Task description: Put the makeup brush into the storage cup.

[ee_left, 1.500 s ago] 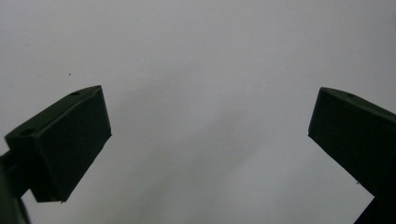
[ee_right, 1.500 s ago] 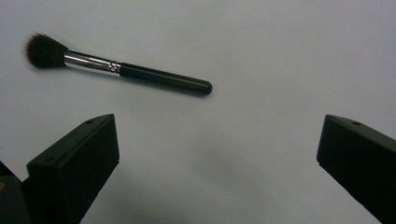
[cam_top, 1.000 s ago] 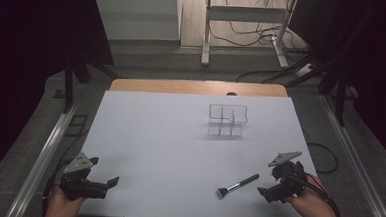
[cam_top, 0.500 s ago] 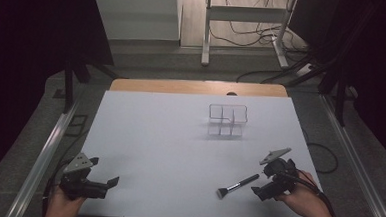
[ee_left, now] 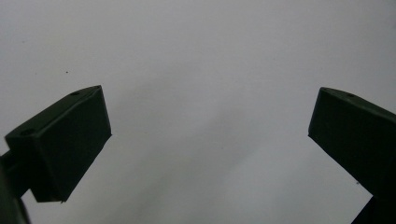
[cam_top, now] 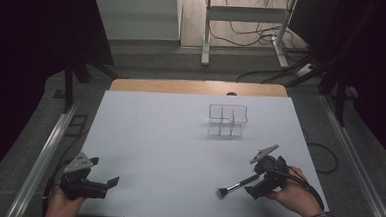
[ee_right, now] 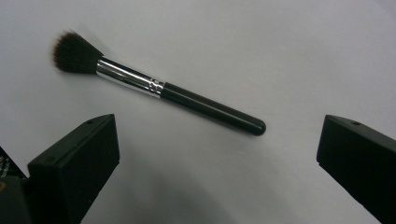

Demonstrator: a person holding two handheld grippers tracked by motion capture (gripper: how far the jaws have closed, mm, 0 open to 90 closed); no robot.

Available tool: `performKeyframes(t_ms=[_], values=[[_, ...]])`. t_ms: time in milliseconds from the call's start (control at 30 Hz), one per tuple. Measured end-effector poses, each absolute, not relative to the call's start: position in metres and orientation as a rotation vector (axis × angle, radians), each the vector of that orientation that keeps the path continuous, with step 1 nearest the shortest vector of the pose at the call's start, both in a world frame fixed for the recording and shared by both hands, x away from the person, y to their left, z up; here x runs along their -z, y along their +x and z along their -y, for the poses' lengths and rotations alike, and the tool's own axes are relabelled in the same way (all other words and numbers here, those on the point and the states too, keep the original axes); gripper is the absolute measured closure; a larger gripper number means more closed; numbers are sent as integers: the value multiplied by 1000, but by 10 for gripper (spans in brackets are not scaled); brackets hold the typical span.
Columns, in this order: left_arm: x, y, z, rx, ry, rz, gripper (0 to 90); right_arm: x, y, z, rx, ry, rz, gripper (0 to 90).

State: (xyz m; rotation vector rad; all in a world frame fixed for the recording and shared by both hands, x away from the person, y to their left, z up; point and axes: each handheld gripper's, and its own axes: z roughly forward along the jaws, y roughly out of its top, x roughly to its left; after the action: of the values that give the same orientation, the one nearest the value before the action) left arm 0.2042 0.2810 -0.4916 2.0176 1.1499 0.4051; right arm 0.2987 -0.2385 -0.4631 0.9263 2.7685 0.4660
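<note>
1. My right gripper (cam_top: 255, 191) is low over the white table (cam_top: 169, 137), at the near right side, and its jaws stand wide apart with nothing between them.
2. The makeup brush (ee_right: 154, 86) lies flat on the table just ahead of these jaws. In the right gripper view its dark bristles point to the upper left and the black handle end is toward the lower right.
3. No jaw touches the brush, so I judge that the grasp is not yet done; I am only at the approach.
4. The clear organizer (cam_top: 227, 121) with small compartments stands well apart, farther back on the table, and it looks empty.
5. My left gripper (cam_top: 104, 186) is at the near left corner, its jaws also spread, with only bare table before it.
6. What is left, I think: close on the handle, lift, and carry the brush, probably to the organizer.
</note>
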Motion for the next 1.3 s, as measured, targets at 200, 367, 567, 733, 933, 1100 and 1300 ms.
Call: performKeyframes(t_ms=[200, 367, 567, 733, 933, 1100, 1300], values=[[492, 205, -281, -401, 2021, -1150, 0, 464, 301, 231, -454, 897, -2792, 0], [492, 205, -280, -399, 2025, -1149, 0, 465, 302, 225, -439, 883, -2807, 0], [492, 205, -280, -398, 2025, -1148, 0, 467, 304, 218, -425, 864, -2822, 0], [493, 205, -280, -396, 2027, -1147, 0, 468, 306, 211, -421, 853, -2830, 6], [492, 205, -280, -395, 2026, -1146, 0, 470, 307, 203, -446, 826, -2842, 19], [492, 205, -281, -394, 2025, -1147, 0, 475, 308, 202, -421, 814, -2850, 30], [492, 205, -280, -394, 2027, -1147, 0, 484, 307, 200, -401, 790, -2874, 43]])
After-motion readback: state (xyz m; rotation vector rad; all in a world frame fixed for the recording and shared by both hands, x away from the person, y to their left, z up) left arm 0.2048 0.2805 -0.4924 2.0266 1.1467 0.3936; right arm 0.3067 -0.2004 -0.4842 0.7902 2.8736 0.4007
